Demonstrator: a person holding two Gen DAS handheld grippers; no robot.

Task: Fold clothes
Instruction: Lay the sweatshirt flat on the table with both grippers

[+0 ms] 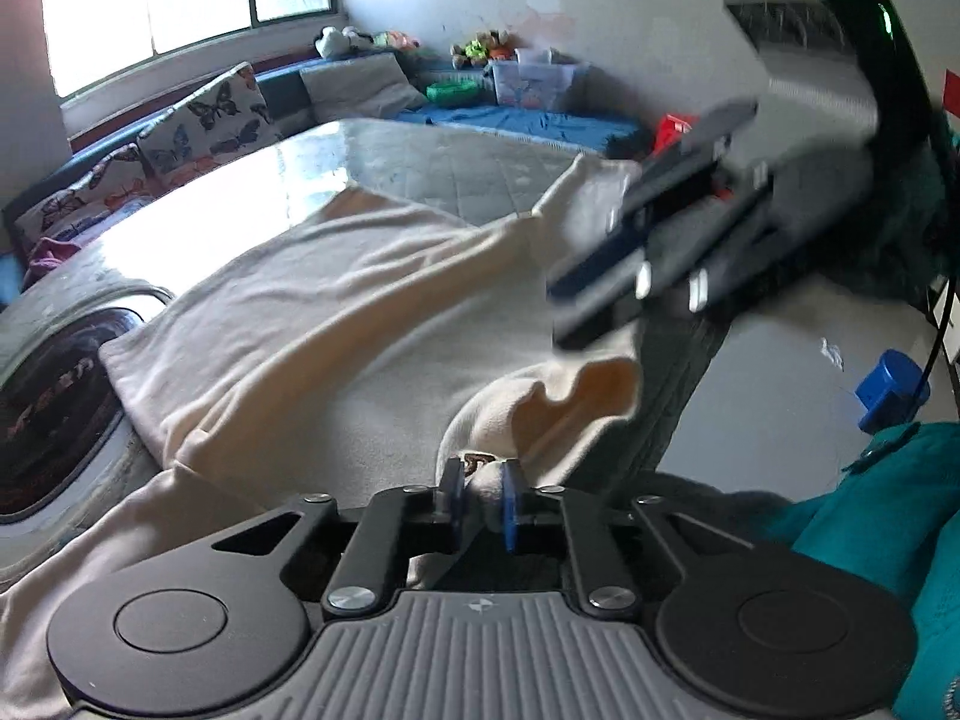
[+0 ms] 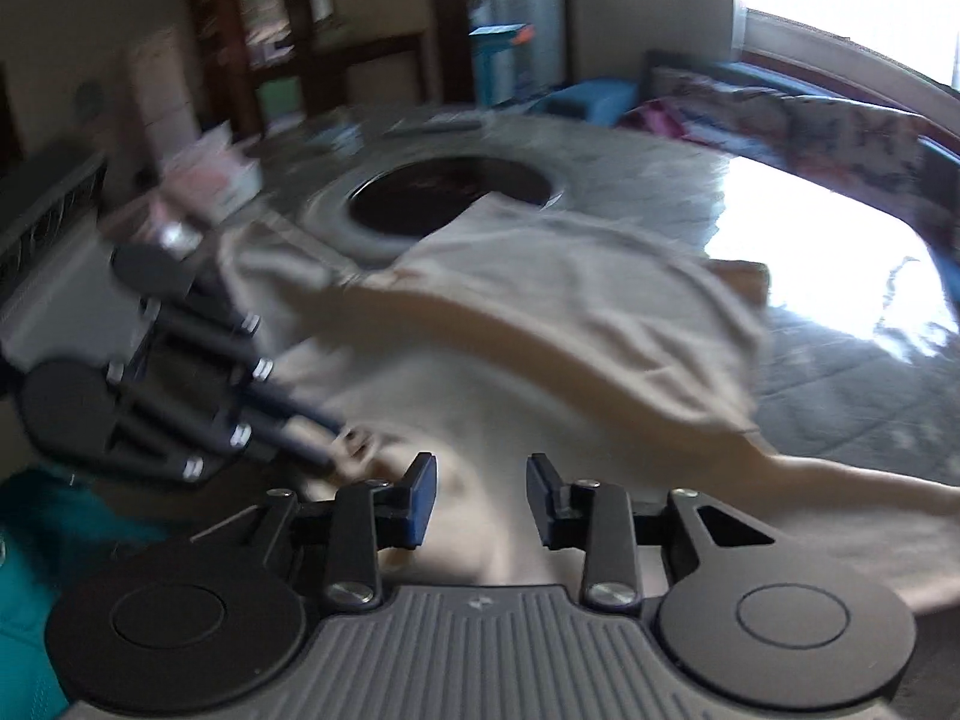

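A cream garment (image 1: 336,312) lies spread on the glossy table, with a long fold across it. My left gripper (image 1: 483,495) is shut on the garment's near edge by the neck label. It also shows in the right wrist view (image 2: 342,444), blurred, at the left, pinching the cream garment (image 2: 540,312). My right gripper (image 2: 480,501) is open and empty just above the cloth. In the left wrist view the right gripper (image 1: 588,294) hangs blurred over the garment's right side.
A dark round inset (image 2: 450,198) sits in the table (image 1: 420,162) behind the garment. A teal garment (image 1: 870,516) lies at the near right. A blue cup (image 1: 888,390) stands on the floor. Butterfly cushions (image 1: 204,120) line the bench under the window.
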